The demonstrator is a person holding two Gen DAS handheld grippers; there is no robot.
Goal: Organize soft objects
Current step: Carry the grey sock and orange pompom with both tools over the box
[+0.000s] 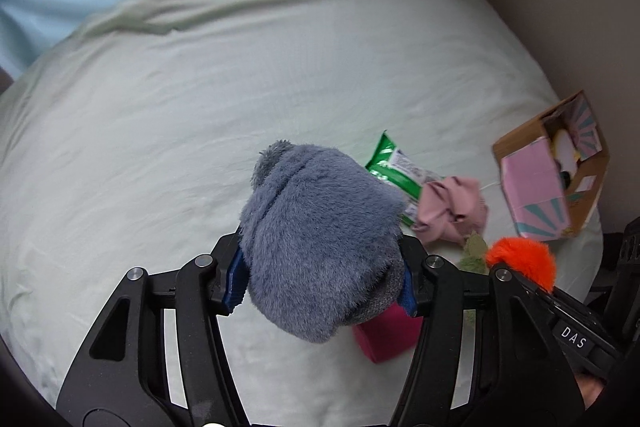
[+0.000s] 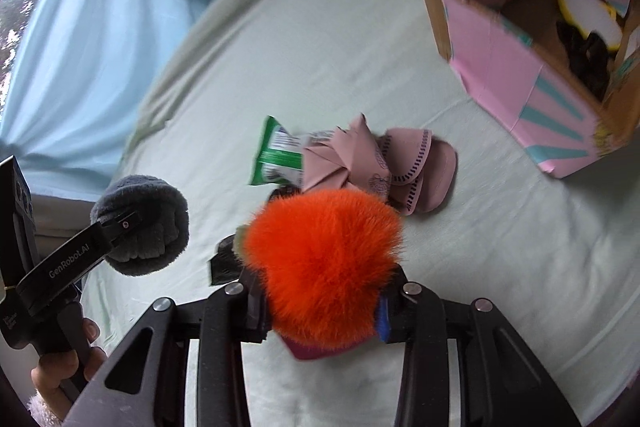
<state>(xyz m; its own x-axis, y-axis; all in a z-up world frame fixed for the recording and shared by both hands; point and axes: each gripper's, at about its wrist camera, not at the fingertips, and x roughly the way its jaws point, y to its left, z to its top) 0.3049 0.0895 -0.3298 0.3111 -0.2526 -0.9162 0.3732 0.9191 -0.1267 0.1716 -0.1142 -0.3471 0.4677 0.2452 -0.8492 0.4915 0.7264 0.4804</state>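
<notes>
The grey plush point(image 1: 320, 251) sits clamped between my left gripper point(image 1: 322, 279) fingers and the orange plush point(image 2: 324, 259) between my right gripper point(image 2: 320, 311) fingers, both lifted above the bed point(image 1: 200, 127), I think so they can go to the box point(image 2: 516, 67) beyond the pink cloth point(image 2: 380, 167). Only the right view looks into the box, where a yellow-rimmed white thing point(image 2: 588, 13) and something black point(image 2: 588, 59) lie; the left view shows a magenta block point(image 1: 388, 335) under the grey plush, well short of the box.

A grey-blue plush toy point(image 1: 320, 247) and a bright orange pompom point(image 2: 324, 263) sit over a pale green bedsheet point(image 1: 200, 127). At two o'clock, the box point(image 2: 516, 67) is pink with teal rays, brown inside. The packet point(image 2: 278, 155) is green and white; the cloth point(image 2: 384, 163) dusty pink with black dashes.
</notes>
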